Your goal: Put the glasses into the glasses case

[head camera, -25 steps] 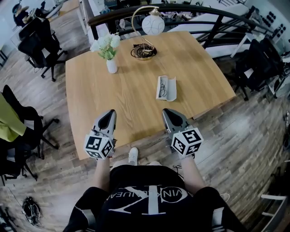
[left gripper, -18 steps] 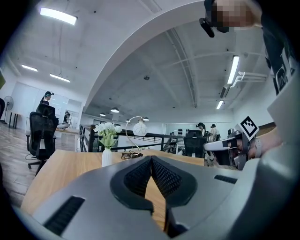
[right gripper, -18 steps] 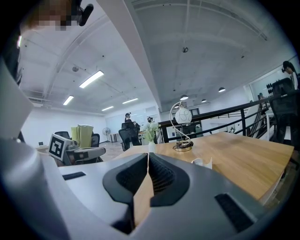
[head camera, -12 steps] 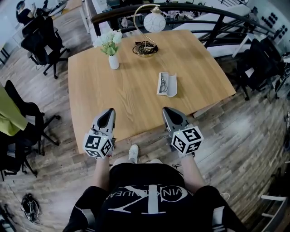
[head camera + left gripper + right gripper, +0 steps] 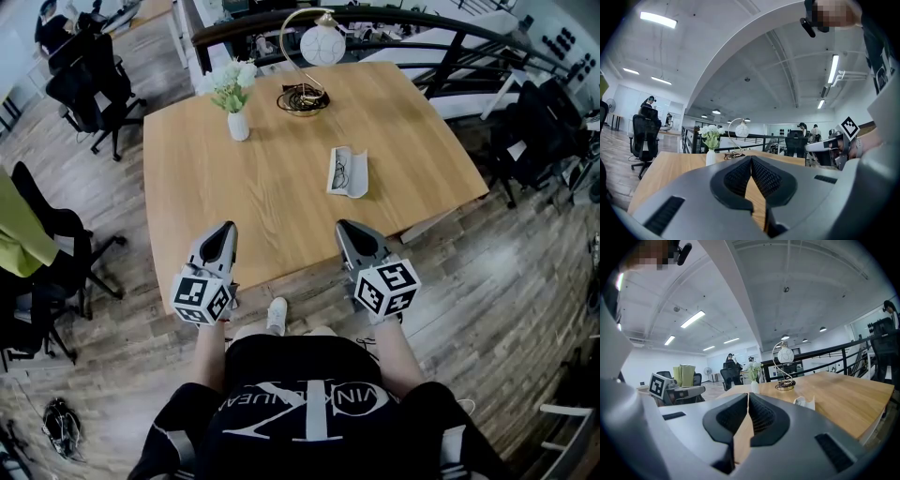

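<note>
An open white glasses case [image 5: 356, 176] lies right of centre on the wooden table [image 5: 253, 187], and dark-framed glasses [image 5: 337, 172] rest on its left half. The case [image 5: 806, 402] also shows low and small in the right gripper view, ahead and right of the jaws. My left gripper [image 5: 225, 231] and right gripper [image 5: 344, 228] hover side by side over the table's near edge, well short of the case. Both are shut and hold nothing. In the left gripper view, the left gripper [image 5: 751, 158] points level across the tabletop. The right gripper [image 5: 746, 396] tips slightly down.
A white vase of flowers [image 5: 236, 120] stands at the back left of the table. A globe lamp [image 5: 322, 45] with a coiled base [image 5: 302, 99] is at the back. Black office chairs [image 5: 86, 86] stand to the left and a dark chair [image 5: 539, 131] to the right. A railing [image 5: 412, 19] runs behind.
The table and case sit slightly lower and further right in the head view. The left gripper has edged a little; the right has stayed put. Both stay shut.
</note>
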`<act>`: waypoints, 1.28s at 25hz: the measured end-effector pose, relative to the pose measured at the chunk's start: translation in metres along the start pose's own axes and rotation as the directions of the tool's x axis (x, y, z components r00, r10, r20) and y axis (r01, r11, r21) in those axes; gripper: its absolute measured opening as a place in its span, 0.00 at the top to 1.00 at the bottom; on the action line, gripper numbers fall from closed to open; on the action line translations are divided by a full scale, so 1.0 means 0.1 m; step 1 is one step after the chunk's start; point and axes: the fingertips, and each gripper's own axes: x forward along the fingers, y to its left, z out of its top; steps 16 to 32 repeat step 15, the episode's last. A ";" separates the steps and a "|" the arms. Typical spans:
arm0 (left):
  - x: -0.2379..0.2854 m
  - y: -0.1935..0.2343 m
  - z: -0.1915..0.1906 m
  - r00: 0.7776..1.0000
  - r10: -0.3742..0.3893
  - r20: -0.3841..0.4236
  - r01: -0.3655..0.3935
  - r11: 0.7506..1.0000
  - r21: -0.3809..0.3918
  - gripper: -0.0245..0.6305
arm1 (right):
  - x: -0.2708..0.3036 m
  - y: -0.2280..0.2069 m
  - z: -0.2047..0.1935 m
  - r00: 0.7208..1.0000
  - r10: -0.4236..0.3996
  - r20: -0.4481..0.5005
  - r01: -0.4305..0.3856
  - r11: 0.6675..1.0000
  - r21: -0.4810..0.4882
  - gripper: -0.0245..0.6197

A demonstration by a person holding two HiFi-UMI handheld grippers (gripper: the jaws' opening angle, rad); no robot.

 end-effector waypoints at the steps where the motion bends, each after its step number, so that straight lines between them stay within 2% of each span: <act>1: 0.00 0.00 0.00 1.000 0.001 -0.001 -0.001 1.000 0.000 0.93 | 0.00 0.00 -0.01 1.000 0.001 -0.001 -0.001 1.000 0.002 0.92; 32: -0.01 0.10 -0.05 1.000 -0.002 -0.020 0.002 1.000 -0.001 0.93 | 0.11 0.02 -0.07 1.000 0.000 -0.018 0.001 1.000 0.031 0.92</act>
